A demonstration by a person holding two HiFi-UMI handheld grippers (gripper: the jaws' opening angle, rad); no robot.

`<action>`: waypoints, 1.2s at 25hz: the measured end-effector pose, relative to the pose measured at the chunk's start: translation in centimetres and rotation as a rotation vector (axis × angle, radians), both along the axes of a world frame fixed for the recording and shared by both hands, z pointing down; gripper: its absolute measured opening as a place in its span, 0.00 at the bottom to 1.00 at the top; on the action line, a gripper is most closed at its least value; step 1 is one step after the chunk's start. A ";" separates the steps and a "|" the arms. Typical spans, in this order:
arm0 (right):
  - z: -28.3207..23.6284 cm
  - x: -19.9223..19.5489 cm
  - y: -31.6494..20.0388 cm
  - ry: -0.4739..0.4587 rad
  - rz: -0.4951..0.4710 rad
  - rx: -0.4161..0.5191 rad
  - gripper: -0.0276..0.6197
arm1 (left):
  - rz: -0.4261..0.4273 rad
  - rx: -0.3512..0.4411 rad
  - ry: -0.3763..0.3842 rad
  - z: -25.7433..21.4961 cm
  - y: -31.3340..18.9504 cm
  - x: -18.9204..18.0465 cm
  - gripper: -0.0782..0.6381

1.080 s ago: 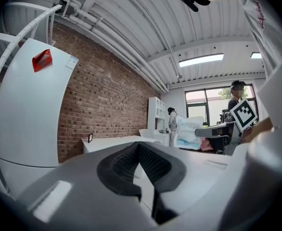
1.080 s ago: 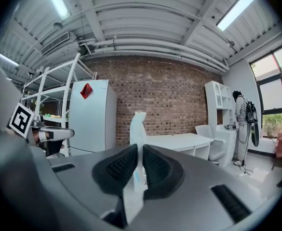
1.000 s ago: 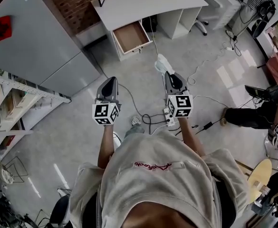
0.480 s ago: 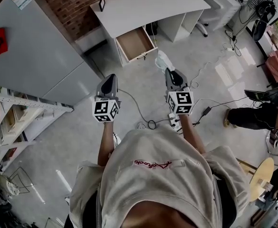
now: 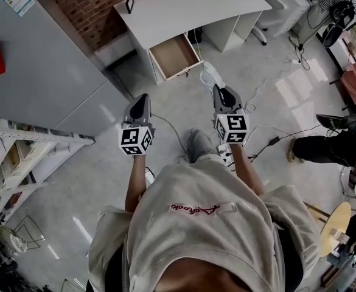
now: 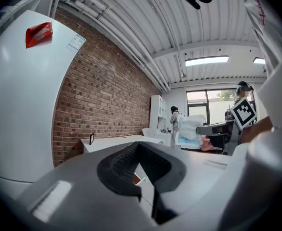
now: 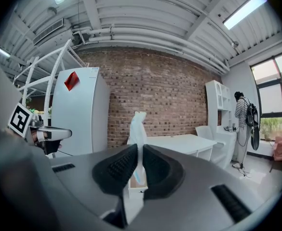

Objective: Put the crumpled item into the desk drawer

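Observation:
The crumpled item (image 5: pixel 209 75) is a white wad sticking out past my right gripper (image 5: pixel 219 90), which is shut on it. In the right gripper view it stands up as a pale strip (image 7: pixel 138 128) pinched between the dark pads. My left gripper (image 5: pixel 140 100) is held level beside it, shut with nothing in its jaws (image 6: pixel 139 144). Ahead stands the white desk (image 5: pixel 184 5), and its drawer (image 5: pixel 173 55) is pulled out, showing a bare brown bottom. Both grippers are still short of the drawer, over the floor.
A tall grey cabinet (image 5: pixel 44 59) stands at the left against the brick wall, with a white shelf rack (image 5: pixel 19 145) nearer. Cables and a power strip (image 5: pixel 226 155) lie on the floor underfoot. A seated person (image 5: pixel 324 146) is at the right. An office chair (image 5: pixel 260 32) stands by the desk.
The person has walked towards the desk, carrying both grippers forward; the floor cables have slid back beneath them and a grey shoe has stepped into view. The right gripper's hold on the item is unchanged.

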State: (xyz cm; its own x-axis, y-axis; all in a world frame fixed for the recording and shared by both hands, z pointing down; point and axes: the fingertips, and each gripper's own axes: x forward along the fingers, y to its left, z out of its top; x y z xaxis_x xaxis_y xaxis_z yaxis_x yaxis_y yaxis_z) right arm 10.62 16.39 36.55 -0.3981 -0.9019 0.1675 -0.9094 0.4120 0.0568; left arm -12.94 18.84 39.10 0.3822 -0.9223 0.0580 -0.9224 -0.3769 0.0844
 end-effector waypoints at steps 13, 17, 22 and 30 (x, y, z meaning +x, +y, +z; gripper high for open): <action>1.6 -1.2 -8.1 -0.030 -0.044 -0.015 0.10 | -0.037 -0.012 -0.016 0.6 -7.4 -0.8 0.12; 1.7 -1.2 -12.8 -0.034 -0.061 -0.017 0.10 | -0.042 -0.010 -0.022 0.5 -11.9 -0.1 0.12; 1.6 -0.7 -19.2 -0.035 -0.095 -0.025 0.10 | -0.075 -0.013 -0.023 0.0 -17.7 0.5 0.12; 0.9 -0.2 -29.2 -0.035 -0.148 -0.020 0.10 | -0.119 -0.016 -0.031 -0.9 -26.9 1.3 0.12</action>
State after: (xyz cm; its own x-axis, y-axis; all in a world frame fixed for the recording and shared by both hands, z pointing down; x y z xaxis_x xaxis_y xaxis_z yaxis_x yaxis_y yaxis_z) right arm 10.38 -12.84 37.42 -0.5323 -0.8297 0.1680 -0.8401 0.5423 0.0164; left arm -11.64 -8.04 38.22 0.2674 -0.9600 0.0832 -0.9629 -0.2630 0.0602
